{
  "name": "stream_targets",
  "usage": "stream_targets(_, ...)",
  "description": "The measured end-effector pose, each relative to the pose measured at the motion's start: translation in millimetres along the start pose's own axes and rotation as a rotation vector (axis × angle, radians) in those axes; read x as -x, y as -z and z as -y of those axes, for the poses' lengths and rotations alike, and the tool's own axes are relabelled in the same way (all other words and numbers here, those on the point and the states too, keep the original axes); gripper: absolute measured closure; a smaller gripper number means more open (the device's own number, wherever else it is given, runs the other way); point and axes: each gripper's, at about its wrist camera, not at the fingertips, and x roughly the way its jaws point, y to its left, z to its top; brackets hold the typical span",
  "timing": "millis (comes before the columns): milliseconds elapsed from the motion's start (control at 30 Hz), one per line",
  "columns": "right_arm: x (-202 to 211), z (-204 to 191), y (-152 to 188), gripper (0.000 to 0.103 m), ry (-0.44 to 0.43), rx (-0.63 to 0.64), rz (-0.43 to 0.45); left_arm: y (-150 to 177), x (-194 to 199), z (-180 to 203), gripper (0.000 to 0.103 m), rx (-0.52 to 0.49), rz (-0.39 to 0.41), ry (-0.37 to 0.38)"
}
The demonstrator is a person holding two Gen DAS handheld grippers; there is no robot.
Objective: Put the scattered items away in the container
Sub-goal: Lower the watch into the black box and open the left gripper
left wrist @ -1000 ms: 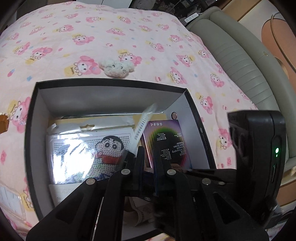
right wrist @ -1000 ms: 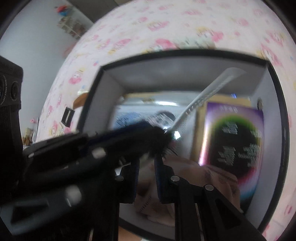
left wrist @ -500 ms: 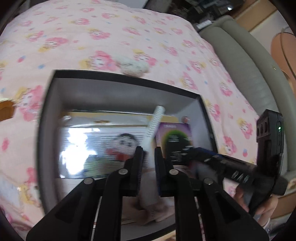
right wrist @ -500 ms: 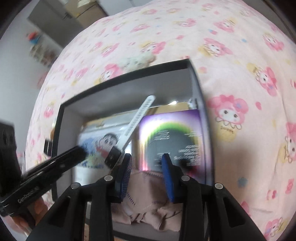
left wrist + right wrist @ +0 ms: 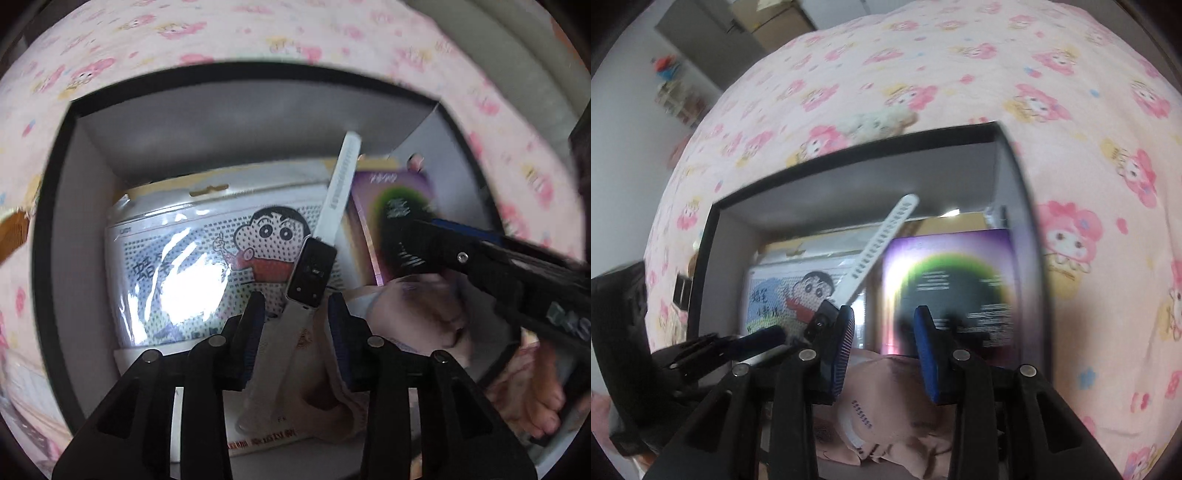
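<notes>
Left wrist view shows the left gripper with its jaws parted and just widened, the white-strapped watch lying loose between the blue pads rather than pinched, so it reads as let go. The watch rests inside the black box, its strap slanting up across the cartoon-printed packet toward the far wall, probably because it was lowered at a tilt and dropped there. The right gripper also stands open, its jaws recently spread and now holding nothing; it hangs over the pink cloth at the box's near end, beside the purple packet. Both tools point steeply down into the box, which suits setting things in rather than tossing them. Outside, on the pink patterned bedspread, a small white plush sits just beyond the far rim, seemingly yet to be gathered.
</notes>
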Motion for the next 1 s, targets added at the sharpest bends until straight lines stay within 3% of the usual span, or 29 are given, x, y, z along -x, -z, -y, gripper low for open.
stream_targets(67, -9.0, -3.4, -0.1, 0.073, -0.008, 0.003, -0.030, -3.0, -6.4, 5.6, 0.067, -0.026, -0.002, -0.031)
stream_targets(133, -16.2, -3.4, 0.6, 0.073, -0.012, -0.006, -0.060, -4.4, -7.2, 12.2, 0.079, -0.058, -0.005, -0.041)
stream_targets(200, -19.5, -1.9, 2.2, 0.073, -0.014, -0.015, -0.080, -4.8, -6.7, 13.4, 0.080, -0.058, -0.009, -0.031)
stream_targets(333, -24.1, 2.1, 6.6, 0.073, -0.072, -0.050, -0.125, -4.5, 0.6, 1.0, 0.080, 0.003, 0.019, 0.059)
stream_targets(467, -29.0, 0.5, 7.3, 0.073, -0.122, -0.071, -0.150, -1.0, 17.9, 3.6, 0.081, -0.058, 0.098, -0.037)
stream_targets(600, -39.8, -2.3, 3.3, 0.069, -0.220, -0.128, -0.176, -0.2, 28.5, 8.8, 0.081, -0.115, 0.117, -0.024)
stream_targets(633, -44.5, -2.6, 1.8, 0.067, -0.213, -0.148, -0.182, -2.3, 28.2, 4.8, 0.097, -0.115, 0.120, -0.024)
stream_targets(667, -46.8, -2.7, 0.6, 0.066, -0.215, -0.156, -0.181, -3.4, 27.9, 2.0, 0.102, -0.110, 0.117, 0.008)
stream_targets(733, -51.8, -0.6, -1.6, 0.063, -0.242, -0.184, -0.184, -5.8, 27.9, -4.3, 0.101, -0.099, 0.117, 0.079)
stream_targets(867, -53.7, 10.8, -1.9, 0.062, -0.303, -0.264, -0.179, -10.3, 22.8, -0.8, 0.101, -0.110, 0.135, -0.003)
stream_targets(1000, -45.7, 11.3, -4.0, 0.062, -0.223, -0.246, -0.131, -10.0, 19.7, -14.7, 0.096, -0.078, 0.102, -0.008)
